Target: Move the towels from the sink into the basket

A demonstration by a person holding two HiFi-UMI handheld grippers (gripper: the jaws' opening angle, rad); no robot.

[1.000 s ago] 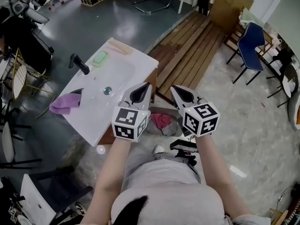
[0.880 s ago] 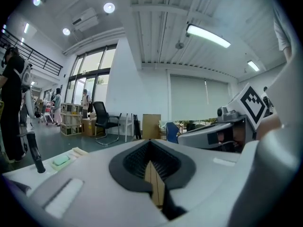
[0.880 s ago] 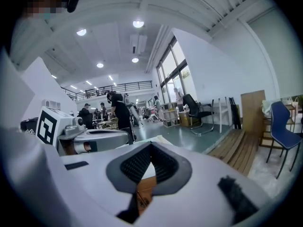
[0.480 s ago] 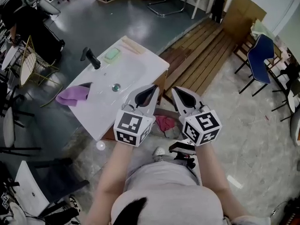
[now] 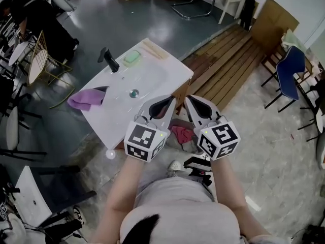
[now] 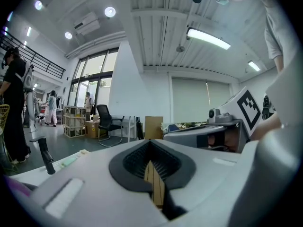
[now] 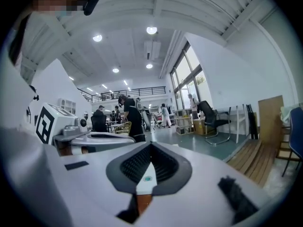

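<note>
A purple towel [image 5: 84, 99] hangs over the left edge of the white sink [image 5: 147, 78], beside the black faucet [image 5: 109, 60]. Low between my grippers, a red towel [image 5: 180, 134] and a grey one lie together on the floor beside the sink; the basket's rim is hidden. In front of the person's chest my left gripper [image 5: 169, 100] is shut and empty, its tip over the sink's near corner. My right gripper [image 5: 191, 100] is level with it, also shut and empty. In each gripper view, the left gripper [image 6: 150, 145] and the right gripper [image 7: 150, 148] have their jaws together.
A green soap bar [image 5: 132, 58] and a drain [image 5: 133, 92] mark the sink. Wooden planks [image 5: 228, 55] lie beyond it, with a blue chair [image 5: 289, 72] at the right. A gold wire chair [image 5: 43, 60] stands at the left. People [image 7: 128, 117] stand in the far hall.
The head view has drifted, so the sink and purple towel now sit further right in it. Both grippers stay shut, side by side before the chest.
</note>
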